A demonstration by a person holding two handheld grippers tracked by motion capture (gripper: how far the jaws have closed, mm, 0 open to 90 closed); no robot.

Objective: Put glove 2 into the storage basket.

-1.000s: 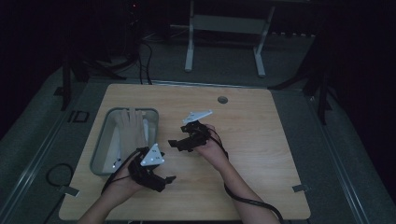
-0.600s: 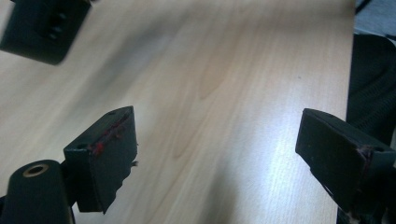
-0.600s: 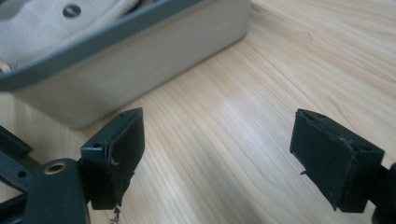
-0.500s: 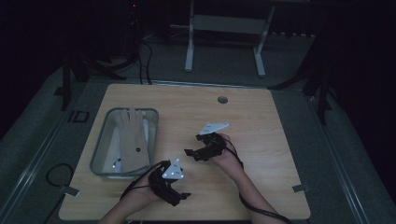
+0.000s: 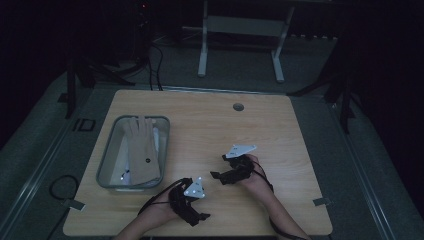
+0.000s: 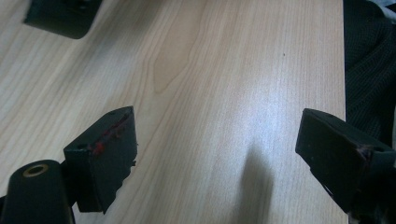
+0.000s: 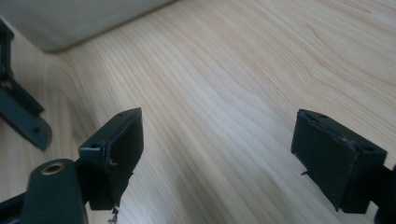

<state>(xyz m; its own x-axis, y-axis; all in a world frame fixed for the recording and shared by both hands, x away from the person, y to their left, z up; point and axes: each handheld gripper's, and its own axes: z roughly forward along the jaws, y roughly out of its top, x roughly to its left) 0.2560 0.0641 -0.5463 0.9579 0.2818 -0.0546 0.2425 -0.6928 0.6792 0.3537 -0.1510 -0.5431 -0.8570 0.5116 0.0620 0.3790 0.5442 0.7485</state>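
High view: beige glove (image 5: 141,150) lies flat in the clear plastic bin (image 5: 106,165) on the left part of the wooden table (image 5: 210,125), fingers pointing to the far edge, a small dark dot on its palm area. Something white sits under or beside the glove in the bin, can't tell what. No gripper touches glove or bin.

Left gripper (image 5: 200,217) is near the front table edge, just right of the bin's near corner, grey three-cornered plate on top, cable looping off to the left. Left gripper view: jaws stand wide apart, nothing between them, bare wood grain below, red marks on the left pad (image 6: 109,135); a dark knit sleeve (image 6: 366,70) at the right edge, a black part of the other gripper at top left.

Right gripper (image 5: 216,176) sits right of centre, well apart from the bin, pointing left toward it, close to the left gripper but not touching. Right gripper view: jaws spread wide, empty, tabletop between them, pale bin wall (image 7: 84,18) across the top left.

Small round hole (image 5: 238,107) in the table near the far edge. Beyond the table, a dark floor and the legs of a white stand (image 5: 240,45).
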